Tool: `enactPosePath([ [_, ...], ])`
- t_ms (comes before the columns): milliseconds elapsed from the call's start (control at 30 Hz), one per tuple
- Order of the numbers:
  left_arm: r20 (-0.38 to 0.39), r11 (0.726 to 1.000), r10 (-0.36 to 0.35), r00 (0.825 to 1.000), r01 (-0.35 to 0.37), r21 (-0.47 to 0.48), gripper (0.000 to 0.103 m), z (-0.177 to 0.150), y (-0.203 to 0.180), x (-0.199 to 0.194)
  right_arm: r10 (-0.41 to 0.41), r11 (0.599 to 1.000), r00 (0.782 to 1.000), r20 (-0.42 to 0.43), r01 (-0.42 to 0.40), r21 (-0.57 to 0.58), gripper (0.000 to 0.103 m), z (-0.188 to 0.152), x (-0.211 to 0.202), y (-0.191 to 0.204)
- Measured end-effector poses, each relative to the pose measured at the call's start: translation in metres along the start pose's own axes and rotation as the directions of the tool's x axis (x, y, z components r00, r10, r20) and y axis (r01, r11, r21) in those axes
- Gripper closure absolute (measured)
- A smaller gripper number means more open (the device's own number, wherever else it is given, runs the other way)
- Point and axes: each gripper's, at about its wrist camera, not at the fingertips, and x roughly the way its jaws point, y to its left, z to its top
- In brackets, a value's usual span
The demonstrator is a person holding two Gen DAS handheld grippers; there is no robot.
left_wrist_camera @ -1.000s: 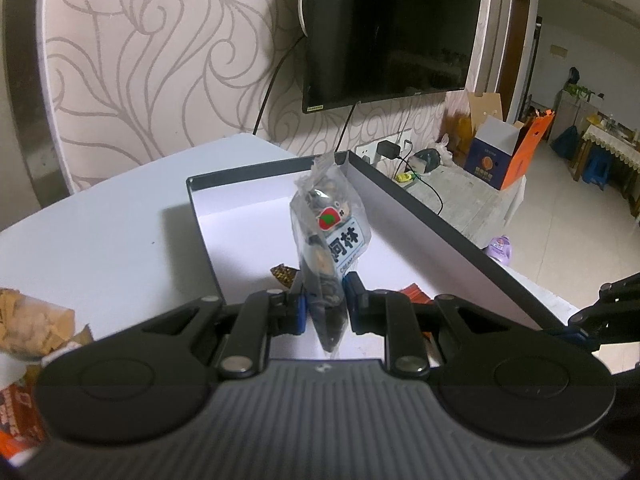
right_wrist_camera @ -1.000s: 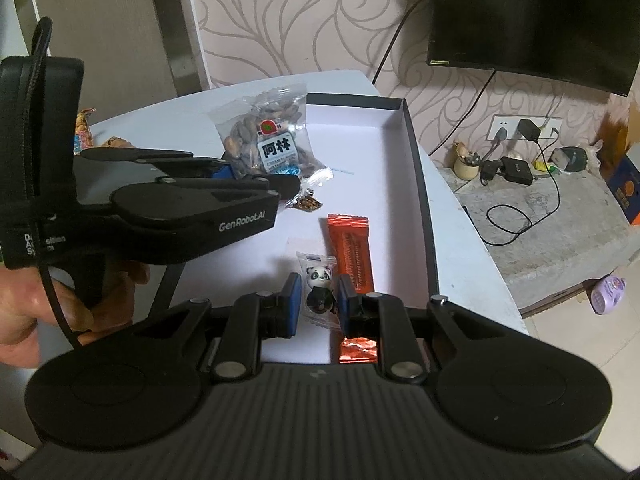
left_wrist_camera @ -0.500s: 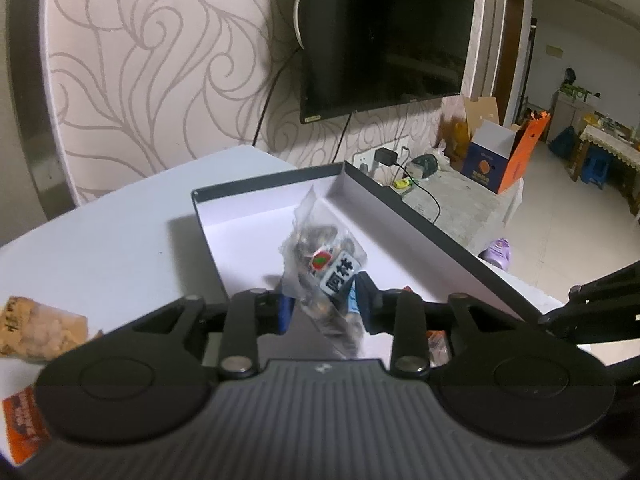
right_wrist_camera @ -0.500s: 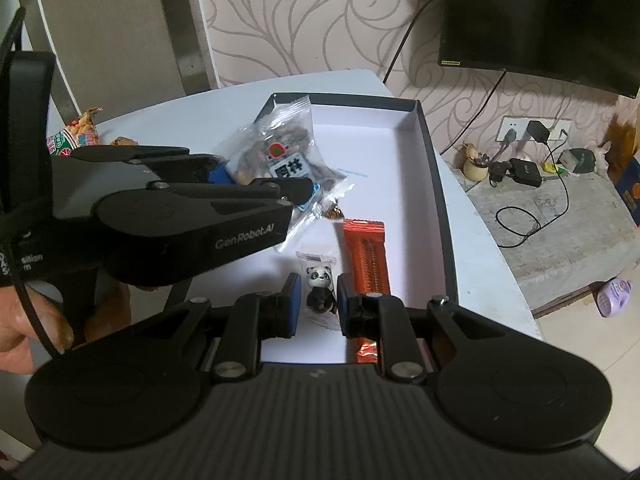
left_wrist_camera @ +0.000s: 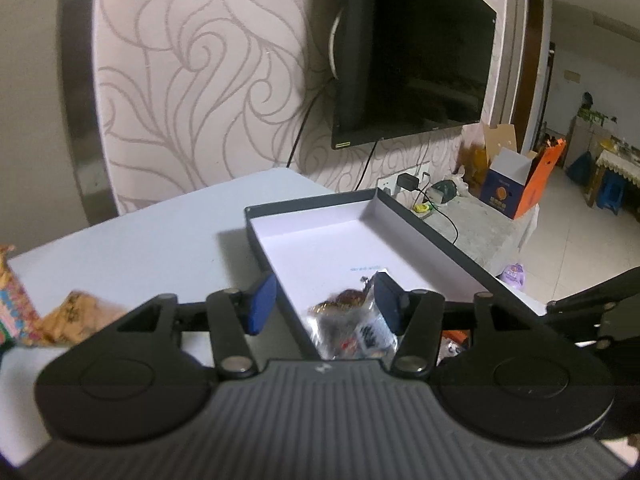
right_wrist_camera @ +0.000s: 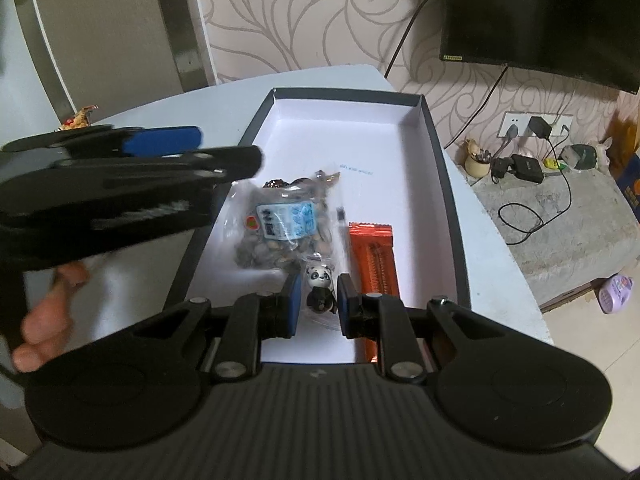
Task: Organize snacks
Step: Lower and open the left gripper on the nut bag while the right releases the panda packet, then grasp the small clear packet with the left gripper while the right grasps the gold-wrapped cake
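Clear bag of nuts (right_wrist_camera: 282, 228): blue-and-white label, red round mark; lay flat inside the box (right_wrist_camera: 434, 136), near its left wall.
Orange wrapped bar (right_wrist_camera: 374, 256): lay flat, lengthwise, just right of the bag.
Panda-print packet (right_wrist_camera: 320, 286): small, clear, between bag and bar.
Box: shallow, dark walls, white floor, open.
Loose snack packs (left_wrist_camera: 68, 314): lay on the table left of the box; details blurred.

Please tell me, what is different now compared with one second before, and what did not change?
The left hand-held gripper opened and let go of the bag of nuts, which dropped and now lies flat in the box, beside the orange bar. The right hand-held gripper stayed shut on the panda packet, and the orange bar did not move.
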Motion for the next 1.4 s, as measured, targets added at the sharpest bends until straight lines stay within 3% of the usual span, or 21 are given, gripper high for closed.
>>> enactPosePath([
  [233, -0.004, 0.999, -0.016, 1.0, 0.016, -0.042, 0.046, -0.018, 0.011, -0.032, -0.002, 1.0, 1.0, -0.011, 0.002, 0.001, 0.08, -0.001, 0.008, -0.001],
  [567, -0.006, 1.0, -0.001, 1.0, 0.001, -0.028, 0.046, -0.041, 0.022, -0.067, -0.012, 1.0, 1.0, -0.001, 0.012, 0.019, 0.079, -0.003, 0.007, 0.003],
  [600, -0.006, 1.0, 0.003, 1.0, -0.003, -0.024, 0.046, -0.044, 0.025, -0.071, -0.015, 1.0, 1.0, -0.002, 0.015, 0.024, 0.077, -0.004, 0.006, 0.003],
  [733, -0.014, 1.0, 0.022, 1.0, -0.022, -0.022, 0.046, -0.052, 0.034, -0.08, -0.03, 0.999, 1.0, 0.008, 0.029, 0.045, 0.055, -0.005, 0.002, 0.005],
  [967, -0.026, 0.997, 0.076, 0.997, -0.075, 0.017, 0.046, -0.072, 0.053, -0.098, -0.023, 0.995, 0.998, 0.05, 0.018, 0.098, 0.036, -0.008, -0.018, 0.015],
  [1167, -0.056, 0.993, 0.113, 0.992, -0.111, 0.046, 0.046, -0.086, 0.073, -0.097, -0.002, 0.995, 0.997, 0.072, -0.006, 0.102, 0.029, -0.014, -0.037, 0.036],
  [1400, -0.133, 0.993, 0.114, 0.985, -0.113, 0.013, 0.046, -0.084, 0.093, -0.067, 0.006, 0.995, 0.997, 0.08, -0.014, 0.102, 0.025, -0.019, -0.053, 0.051],
])
